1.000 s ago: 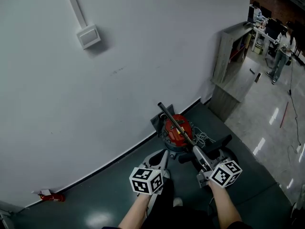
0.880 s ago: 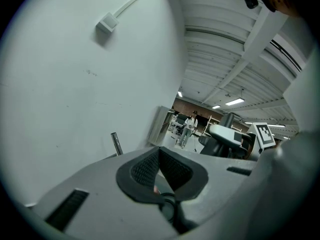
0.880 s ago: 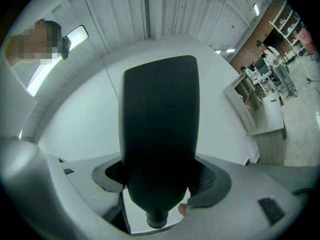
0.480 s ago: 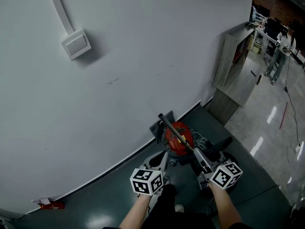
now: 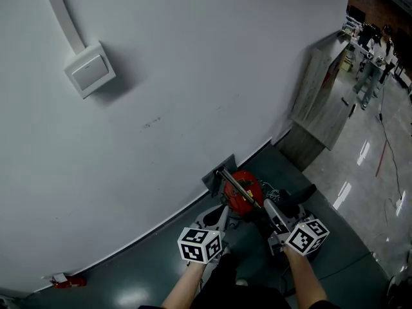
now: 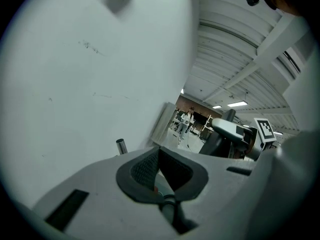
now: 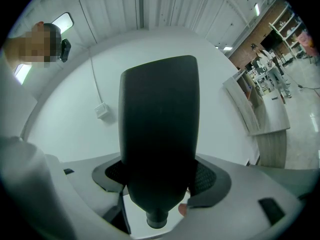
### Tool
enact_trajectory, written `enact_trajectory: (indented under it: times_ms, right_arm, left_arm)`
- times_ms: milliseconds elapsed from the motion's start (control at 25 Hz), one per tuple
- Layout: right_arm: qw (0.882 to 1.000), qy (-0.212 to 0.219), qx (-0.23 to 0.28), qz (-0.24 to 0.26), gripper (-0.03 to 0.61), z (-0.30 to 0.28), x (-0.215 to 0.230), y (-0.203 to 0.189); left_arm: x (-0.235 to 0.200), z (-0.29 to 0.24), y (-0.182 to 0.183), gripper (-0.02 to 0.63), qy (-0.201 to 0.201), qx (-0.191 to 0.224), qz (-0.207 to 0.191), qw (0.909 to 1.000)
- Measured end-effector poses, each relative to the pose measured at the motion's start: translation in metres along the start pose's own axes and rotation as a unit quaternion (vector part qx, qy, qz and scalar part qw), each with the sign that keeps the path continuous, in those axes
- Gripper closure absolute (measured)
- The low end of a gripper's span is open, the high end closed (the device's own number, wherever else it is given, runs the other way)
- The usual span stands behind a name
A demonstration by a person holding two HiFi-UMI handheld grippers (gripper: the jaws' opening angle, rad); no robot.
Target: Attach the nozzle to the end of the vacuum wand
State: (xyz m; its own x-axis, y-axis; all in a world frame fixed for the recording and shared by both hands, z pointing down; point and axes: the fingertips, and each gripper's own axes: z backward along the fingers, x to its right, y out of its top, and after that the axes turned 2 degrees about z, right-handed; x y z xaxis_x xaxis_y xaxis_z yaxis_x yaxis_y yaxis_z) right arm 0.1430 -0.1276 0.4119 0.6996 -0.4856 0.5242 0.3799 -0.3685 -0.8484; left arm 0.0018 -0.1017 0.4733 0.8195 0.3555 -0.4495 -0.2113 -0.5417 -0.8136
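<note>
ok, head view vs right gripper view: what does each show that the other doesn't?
Head view only: the red vacuum canister with the metal wand crossing in front of it, and the left gripper. Right gripper view only: a close look at the right gripper clamped on the black nozzle, plus the ceiling. Both: the white wall, its wall box and the wooden partition.

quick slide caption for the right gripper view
Right hand-held gripper shut on the black nozzle, with a white wall behind.
</note>
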Motion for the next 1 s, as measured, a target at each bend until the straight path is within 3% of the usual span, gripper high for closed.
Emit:
enact_trajectory:
  times_ms: [520, 1000]
  right_arm:
    - [1.0, 0.0, -0.008, -0.009, 0.236, -0.041, 0.008, 0.008]
    - [0.999, 0.032, -0.024, -0.013, 0.236, -0.089, 0.025, 0.018]
  left_arm:
    - [-0.028, -0.018, 0.012, 0.609, 0.005, -0.01, 0.021, 0.9997]
    - [-0.067, -0.037, 0.005, 0.609, 0.05, 0.006, 0.059, 0.997]
